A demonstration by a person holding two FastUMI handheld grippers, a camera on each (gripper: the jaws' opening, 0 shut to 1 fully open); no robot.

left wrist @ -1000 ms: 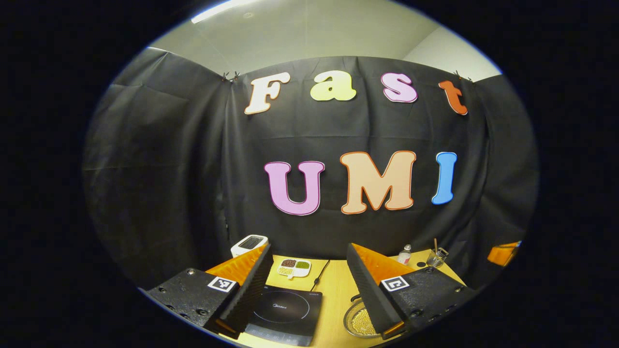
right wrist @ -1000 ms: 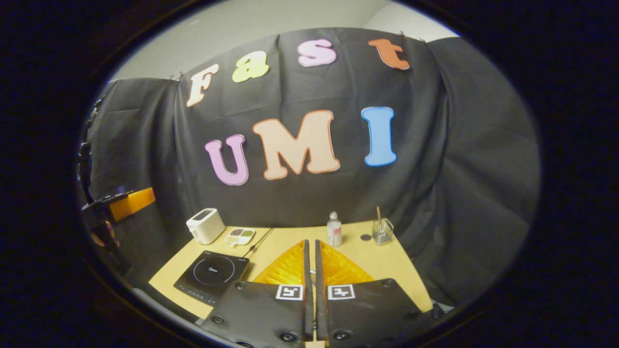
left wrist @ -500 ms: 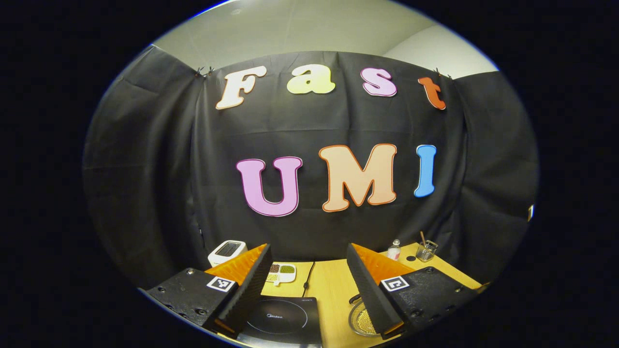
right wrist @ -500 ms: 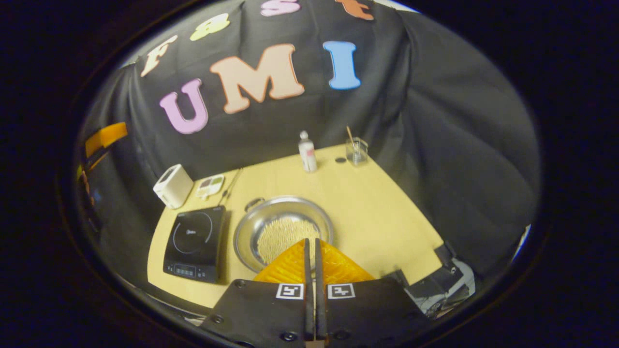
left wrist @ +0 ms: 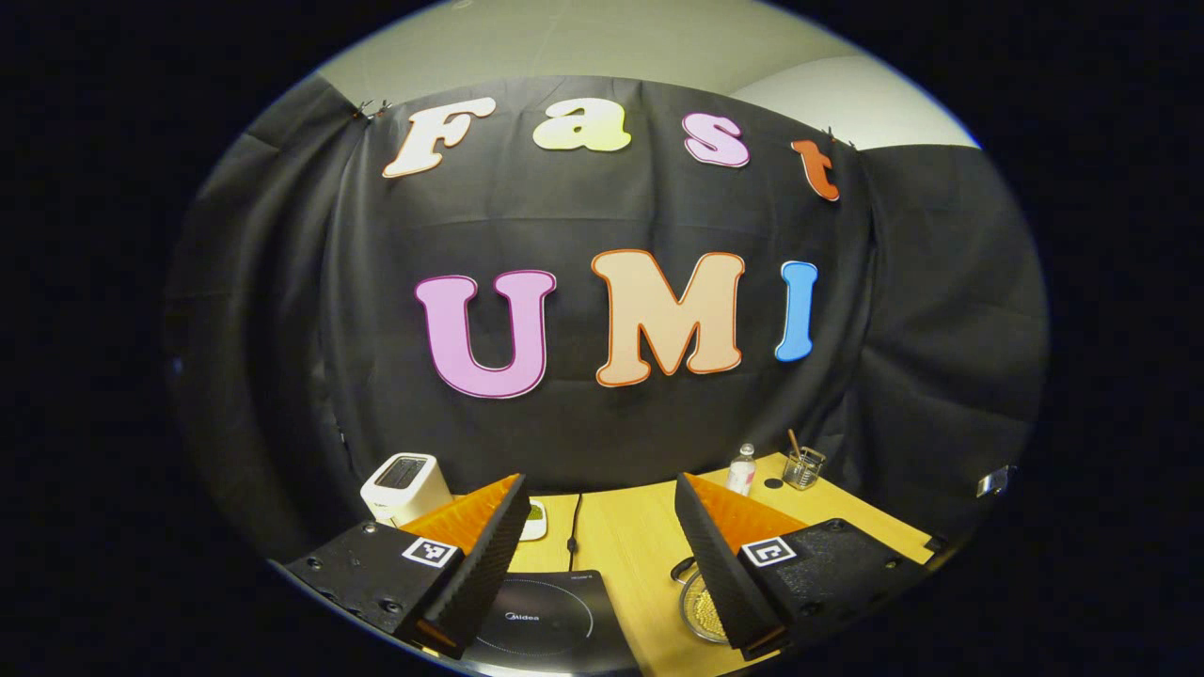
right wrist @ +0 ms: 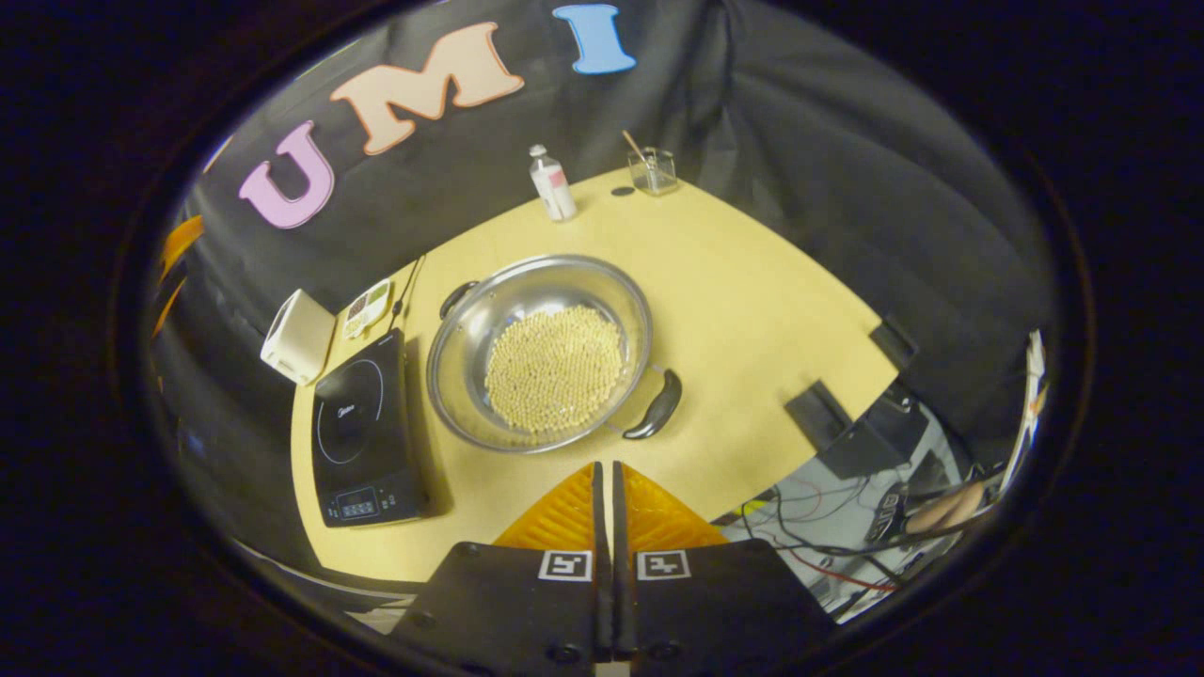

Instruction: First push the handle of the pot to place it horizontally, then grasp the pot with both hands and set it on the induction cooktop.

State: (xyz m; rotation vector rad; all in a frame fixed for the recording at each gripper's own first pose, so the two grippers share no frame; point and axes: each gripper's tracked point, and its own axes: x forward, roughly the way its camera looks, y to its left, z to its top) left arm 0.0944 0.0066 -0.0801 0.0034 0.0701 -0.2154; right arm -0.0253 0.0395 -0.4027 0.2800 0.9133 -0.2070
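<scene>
Task at start, judging by layout: pot (right wrist: pixel 541 353) on yellow table (right wrist: pixel 752 301), just right of induction cooktop (right wrist: pixel 362 432), not on it

Pot holds pale beans; near handle (right wrist: pixel 656 406) angled toward table's front edge, far handle (right wrist: pixel 456 297) opposite, so line between them looks diagonal; push not yet done

Right gripper (right wrist: pixel 603 489) above table's near edge, fingers pressed together, empty, short of near handle

Left gripper (left wrist: pixel 597 536) wide open, empty, held above cooktop and pot

Left to do: push handle, two-handed grasp, lift onto cooktop

Left tongs (left wrist: pixel 596 494) spread wide; right tongs (right wrist: pixel 603 470) closed, empty.
</scene>
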